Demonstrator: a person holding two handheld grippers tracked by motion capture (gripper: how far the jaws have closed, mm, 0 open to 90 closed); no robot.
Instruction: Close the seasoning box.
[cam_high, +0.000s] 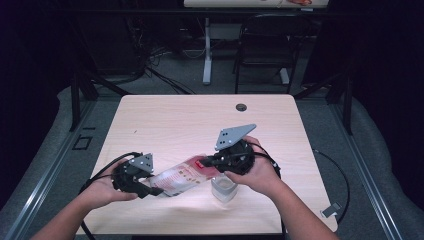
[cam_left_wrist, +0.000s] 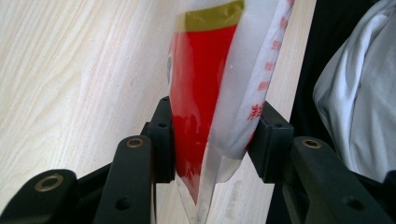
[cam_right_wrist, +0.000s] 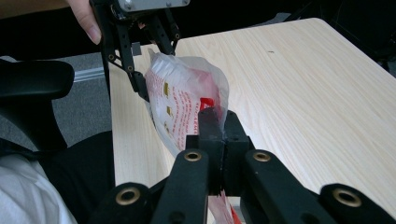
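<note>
Bag stretched btwn both tools: left tool clamps bottom, right tool top.

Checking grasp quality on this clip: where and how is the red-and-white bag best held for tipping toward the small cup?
Probably as here: the left gripper clamps the red-and-white bag across its flat bottom end, coming from the person's left, while the right gripper pinches the thin top edge. The bag is soft and lies slanted beside the small cup, so holding both flat ends should steady it.

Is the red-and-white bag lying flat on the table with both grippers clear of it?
No: the left gripper and right gripper each clamp an end of the bag.
</note>
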